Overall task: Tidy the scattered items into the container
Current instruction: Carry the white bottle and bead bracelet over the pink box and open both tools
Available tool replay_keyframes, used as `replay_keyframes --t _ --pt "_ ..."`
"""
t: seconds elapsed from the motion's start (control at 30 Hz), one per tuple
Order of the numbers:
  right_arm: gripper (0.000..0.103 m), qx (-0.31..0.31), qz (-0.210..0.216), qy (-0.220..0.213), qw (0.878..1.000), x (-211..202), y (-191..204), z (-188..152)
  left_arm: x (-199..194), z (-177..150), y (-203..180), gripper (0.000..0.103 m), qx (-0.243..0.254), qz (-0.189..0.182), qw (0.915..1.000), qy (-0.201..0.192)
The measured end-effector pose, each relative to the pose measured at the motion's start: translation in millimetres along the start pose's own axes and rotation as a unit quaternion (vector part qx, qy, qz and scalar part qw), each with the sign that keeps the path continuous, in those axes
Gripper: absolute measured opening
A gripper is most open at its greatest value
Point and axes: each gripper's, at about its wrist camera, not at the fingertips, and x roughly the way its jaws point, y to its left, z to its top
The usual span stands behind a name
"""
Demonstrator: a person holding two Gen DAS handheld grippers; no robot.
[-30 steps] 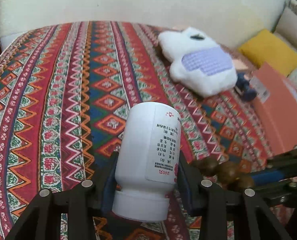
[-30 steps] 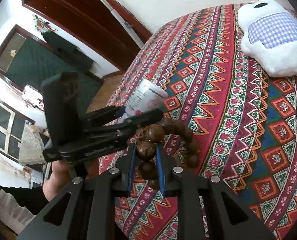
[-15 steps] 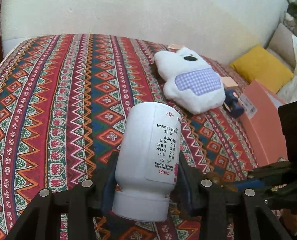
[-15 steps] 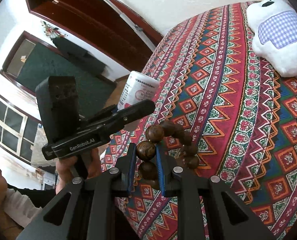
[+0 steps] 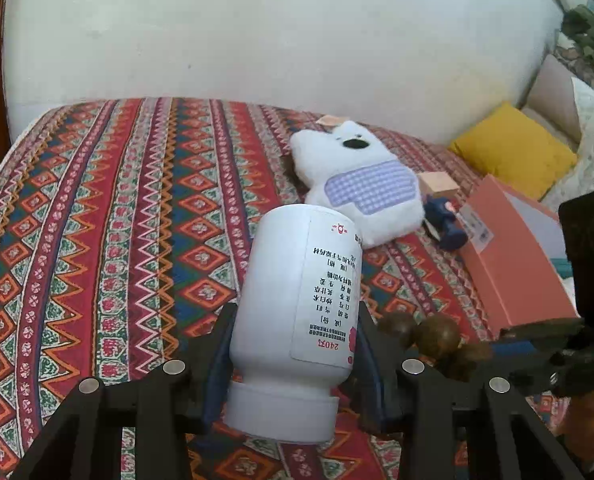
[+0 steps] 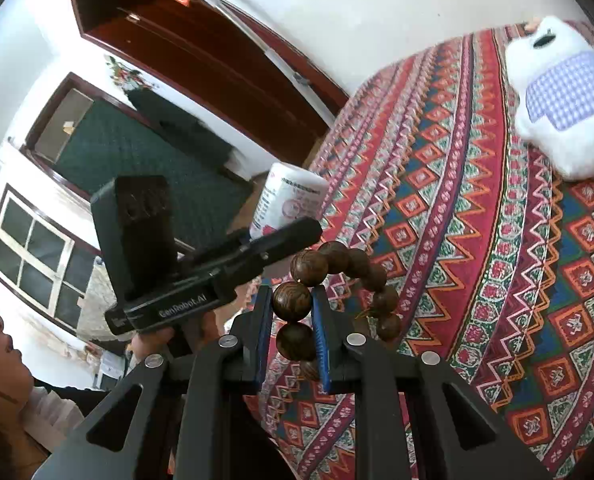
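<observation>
- Only the left wrist view shows the orange box (image 5: 517, 264), open beside the plush toy (image 5: 361, 188); only the right wrist view shows the door (image 6: 201, 60) and window (image 6: 33, 256).
- The left gripper (image 5: 293, 344) is raised above the patterned bedspread (image 5: 97, 220), clenched on the white bottle (image 5: 297, 312).
- The bottle's long axis runs along the fingers, cap toward the camera, base pointing away.
- The right gripper (image 6: 293, 312), just beside it, pinches one bead of the wooden bead bracelet (image 6: 337, 280), whose loop hangs forward.

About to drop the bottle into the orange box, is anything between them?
The white bottle, held in the left gripper, has the right gripper with its wooden bead bracelet beside it toward the orange box. A small dark blue toy lies farther back, against the box.
</observation>
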Motion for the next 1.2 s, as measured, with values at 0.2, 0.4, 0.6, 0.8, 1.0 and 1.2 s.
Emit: replay_keyframes --t 0.2,0.4,0.6,0.8,1.0,1.2 --pt "0.020 -0.024 0.014 -0.028 0.999 -30 25 -2 -17 3 -22 0.046 0.010 -0.003 0.9999 -0.012" --pt "0.020 -0.041 0.028 -0.057 0.997 -62 51 -11 -36 11 -43 0.046 0.009 -0.012 0.9994 -0.031" --pt "0.020 -0.053 0.038 -0.090 0.994 -104 68 -16 -54 22 -67 0.046 0.017 -0.016 0.9982 -0.056" --pt "0.020 -0.072 0.016 -0.154 0.985 -167 86 -24 -71 43 -96 0.046 0.031 -0.020 0.9958 -0.084" --pt "0.020 -0.104 -0.059 -0.270 0.955 -272 110 -33 -67 74 -153 0.046 0.060 -0.058 0.9928 -0.087" --pt "0.020 -0.135 -0.179 -0.391 0.892 -373 139 -54 -41 102 -236 0.046 0.106 -0.108 0.9857 -0.074"
